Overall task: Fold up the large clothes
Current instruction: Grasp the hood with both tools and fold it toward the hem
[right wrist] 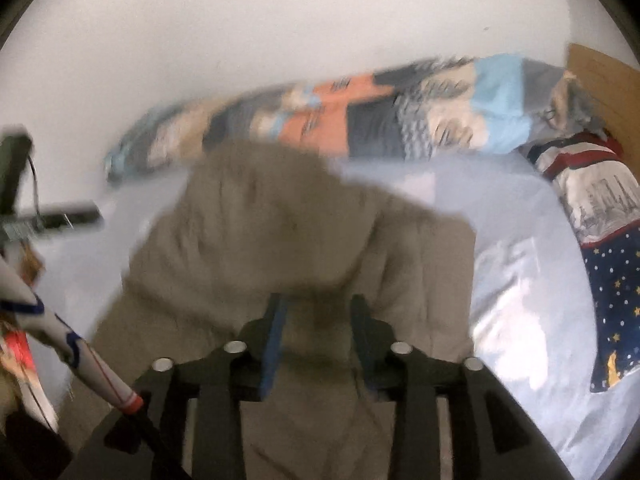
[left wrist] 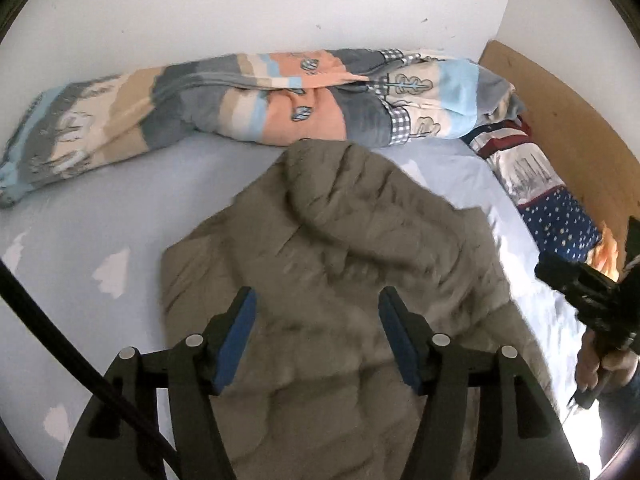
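An olive-grey padded jacket (left wrist: 332, 248) lies on the pale blue bed sheet (left wrist: 100, 208), its hood toward the wall. My left gripper (left wrist: 318, 312) is open and empty, hovering over the jacket's middle. In the right wrist view the jacket (right wrist: 280, 232) is blurred by motion. My right gripper (right wrist: 318, 316) stands partly open over the jacket with a fold of the fabric between its pads (right wrist: 276, 340); I cannot tell whether it grips. The right gripper also shows in the left wrist view (left wrist: 580, 280), held by a hand at the right edge.
A rolled patterned quilt (left wrist: 240, 96) lies along the white wall. A star-patterned pillow (left wrist: 540, 196) rests against the wooden headboard (left wrist: 568, 120) at the right. The left gripper's body (right wrist: 48, 220) and a sleeved arm (right wrist: 60, 332) show at the left.
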Demonstrator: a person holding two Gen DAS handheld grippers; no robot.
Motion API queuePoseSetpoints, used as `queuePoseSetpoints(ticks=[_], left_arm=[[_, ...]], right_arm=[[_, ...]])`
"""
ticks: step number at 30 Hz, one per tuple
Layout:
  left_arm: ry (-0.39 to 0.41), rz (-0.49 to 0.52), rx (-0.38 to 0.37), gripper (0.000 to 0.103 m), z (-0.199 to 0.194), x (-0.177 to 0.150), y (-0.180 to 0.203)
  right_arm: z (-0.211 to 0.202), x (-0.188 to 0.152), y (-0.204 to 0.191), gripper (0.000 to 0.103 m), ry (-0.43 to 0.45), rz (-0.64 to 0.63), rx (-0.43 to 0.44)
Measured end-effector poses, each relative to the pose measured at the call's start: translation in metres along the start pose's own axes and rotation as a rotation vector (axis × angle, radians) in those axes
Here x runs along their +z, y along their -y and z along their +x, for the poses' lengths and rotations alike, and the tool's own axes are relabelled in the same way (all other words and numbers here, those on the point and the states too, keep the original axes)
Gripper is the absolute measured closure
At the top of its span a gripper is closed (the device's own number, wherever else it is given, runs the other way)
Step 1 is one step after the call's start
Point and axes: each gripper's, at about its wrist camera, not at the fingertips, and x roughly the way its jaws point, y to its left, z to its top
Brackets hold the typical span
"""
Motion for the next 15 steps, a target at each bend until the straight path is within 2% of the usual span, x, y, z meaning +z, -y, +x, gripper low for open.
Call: queuePoseSetpoints(ticks=[2, 4, 6, 8, 13, 15], left_arm=[[-0.009, -0.021, 0.006, 0.041, 0.024, 0.012, 0.006], [-0.01, -0.045, 0.0, 0.041, 0.045, 0.017, 0.009], [-0.032, -0.073, 0.009, 0.041, 0.073, 0.014, 0.01], [-0.059, -0.076, 0.028, 0.041, 0.098, 0.005, 0.008], [-0.085, -0.02, 0.114, 0.041, 0.144, -0.03, 0.006], [-0.065, 0.037, 0.181, 0.041, 0.155, -0.037, 0.016]], right_arm=[[0.01, 0.023, -0.008, 0.04, 0.056, 0.036, -0.001], [0.031, 0.039, -0.019, 0.038, 0.073, 0.056, 0.002], [0.063, 0.043, -0.033, 0.038, 0.046, 0.06, -0.008], [0.096, 0.034, -0.042, 0.038, -0.001, 0.044, -0.029], [0.174, -0.017, -0.043, 0.039, -0.211, -0.018, -0.12], [0.186, -0.028, -0.04, 0.039, -0.215, -0.043, -0.133]])
